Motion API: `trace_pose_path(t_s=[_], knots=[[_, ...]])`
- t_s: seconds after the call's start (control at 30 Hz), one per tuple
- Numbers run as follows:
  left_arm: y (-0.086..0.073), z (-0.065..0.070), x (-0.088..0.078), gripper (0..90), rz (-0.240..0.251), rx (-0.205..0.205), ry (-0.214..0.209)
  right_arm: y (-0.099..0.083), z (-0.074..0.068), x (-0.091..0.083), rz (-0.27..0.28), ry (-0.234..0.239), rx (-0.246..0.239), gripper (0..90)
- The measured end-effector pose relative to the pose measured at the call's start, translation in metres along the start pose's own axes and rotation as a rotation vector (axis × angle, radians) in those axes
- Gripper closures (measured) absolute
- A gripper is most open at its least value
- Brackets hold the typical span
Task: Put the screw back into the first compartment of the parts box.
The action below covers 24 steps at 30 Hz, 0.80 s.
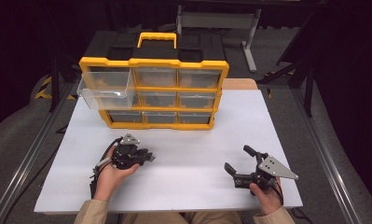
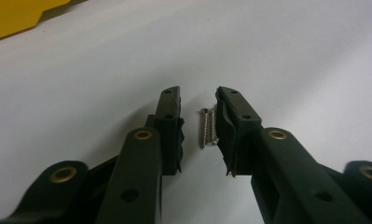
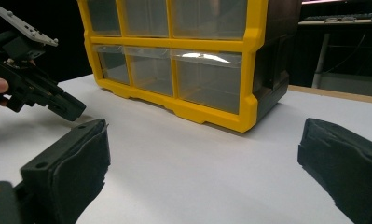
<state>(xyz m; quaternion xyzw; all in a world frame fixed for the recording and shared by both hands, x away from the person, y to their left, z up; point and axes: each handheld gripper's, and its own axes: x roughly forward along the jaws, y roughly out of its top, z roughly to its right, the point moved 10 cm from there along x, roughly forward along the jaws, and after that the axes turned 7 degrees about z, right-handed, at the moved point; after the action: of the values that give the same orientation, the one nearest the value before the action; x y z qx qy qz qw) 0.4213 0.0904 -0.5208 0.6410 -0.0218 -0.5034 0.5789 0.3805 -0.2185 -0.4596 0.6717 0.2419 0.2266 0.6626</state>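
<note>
The left gripper (image 2: 198,100) is standing over two small screws (image 2: 207,127) lying on the white table (image 1: 183,177), near its front-left part; its jaws are narrow but not touching them. The right gripper (image 1: 238,160) is resting wide open and empty near the front-right corner.

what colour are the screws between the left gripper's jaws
Shiny silver metal. The screws show best in the left gripper view, lying on the white table.

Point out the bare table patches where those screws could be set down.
Free: the white table between left gripper and right gripper, and right of the yellow drawer organiser. Crowded: under the pulled-out clear drawer; two silver screws lie between the left jaws.
</note>
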Motion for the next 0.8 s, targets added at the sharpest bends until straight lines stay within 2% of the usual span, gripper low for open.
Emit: trace_pose_path(t_s=[0.07, 0.2, 0.33, 0.47, 0.67, 0.73, 0.8], knots=[[0.000, 0.003, 0.002, 74.4, 0.002, -0.002, -0.013, 0.000, 0.000, 0.000, -0.002, -0.001, -0.003, 2.6], [-0.001, 0.004, 0.005, 77.7, -0.013, 0.012, -0.014, 0.000, 0.001, 0.000, 0.002, -0.003, 0.000, 2.6], [-0.002, 0.001, 0.007, 81.0, -0.023, 0.031, 0.010, 0.000, 0.001, 0.000, 0.003, -0.001, -0.001, 2.6], [-0.002, 0.003, 0.009, 81.8, -0.032, 0.042, -0.007, 0.001, 0.001, 0.000, 0.003, -0.003, -0.003, 2.6], [0.001, 0.004, 0.010, 82.0, -0.028, 0.053, 0.001, 0.001, 0.001, 0.000, 0.005, -0.002, 0.000, 2.6], [-0.001, 0.003, 0.010, 82.1, -0.050, 0.056, -0.006, 0.001, 0.001, 0.000, 0.004, -0.002, -0.001, 2.6], [-0.004, 0.001, 0.012, 82.3, -0.052, 0.054, 0.002, 0.001, 0.001, 0.000, 0.005, -0.002, 0.000, 2.6]])
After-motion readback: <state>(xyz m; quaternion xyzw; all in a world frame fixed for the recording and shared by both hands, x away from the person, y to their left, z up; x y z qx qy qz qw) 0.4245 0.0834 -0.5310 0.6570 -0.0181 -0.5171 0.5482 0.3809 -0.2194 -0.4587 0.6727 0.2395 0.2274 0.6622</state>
